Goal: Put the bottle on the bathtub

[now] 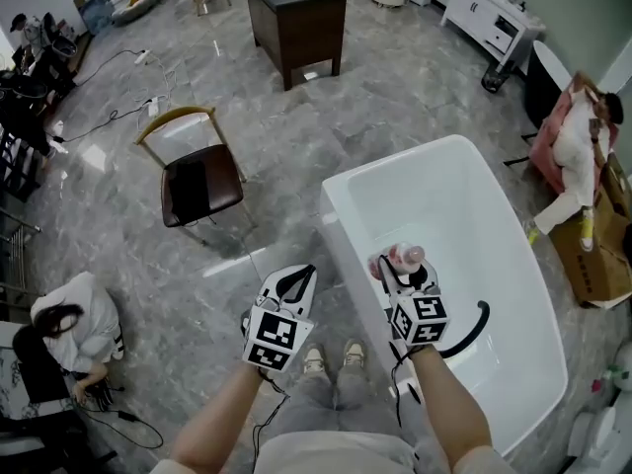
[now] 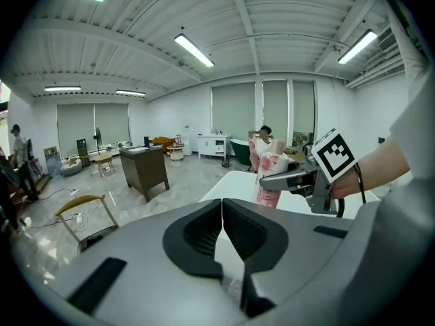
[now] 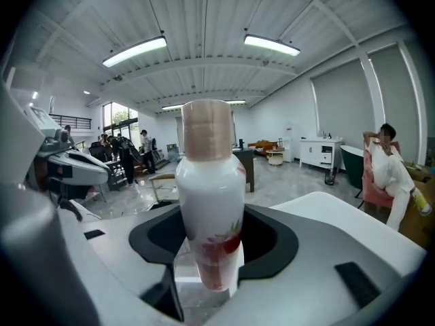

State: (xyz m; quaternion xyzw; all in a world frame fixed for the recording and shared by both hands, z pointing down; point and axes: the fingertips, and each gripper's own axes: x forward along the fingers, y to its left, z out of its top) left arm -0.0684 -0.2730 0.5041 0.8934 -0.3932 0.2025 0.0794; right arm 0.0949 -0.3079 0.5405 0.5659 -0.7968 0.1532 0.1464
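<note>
A white bottle (image 1: 403, 258) with a pink cap and a red flower print stands upright between the jaws of my right gripper (image 1: 395, 267), which is shut on its lower body. In the head view it hangs over the near left part of the white bathtub (image 1: 334, 213), above the basin. The right gripper view shows the bottle (image 3: 209, 195) filling the middle of my right gripper (image 3: 209, 242). My left gripper (image 1: 295, 278) is shut and empty, over the floor just left of the tub. Its jaws (image 2: 221, 212) touch; beyond them I see the bottle (image 2: 270, 180) and the tub (image 2: 228, 183).
A wooden chair with a brown seat (image 1: 200, 179) stands on the marble floor to the left. Farther back stands a dark cabinet (image 1: 297, 20). One person sits on the floor at the lower left (image 1: 61, 326), another by a cardboard box (image 1: 591, 255) at the right. Cables cross the floor.
</note>
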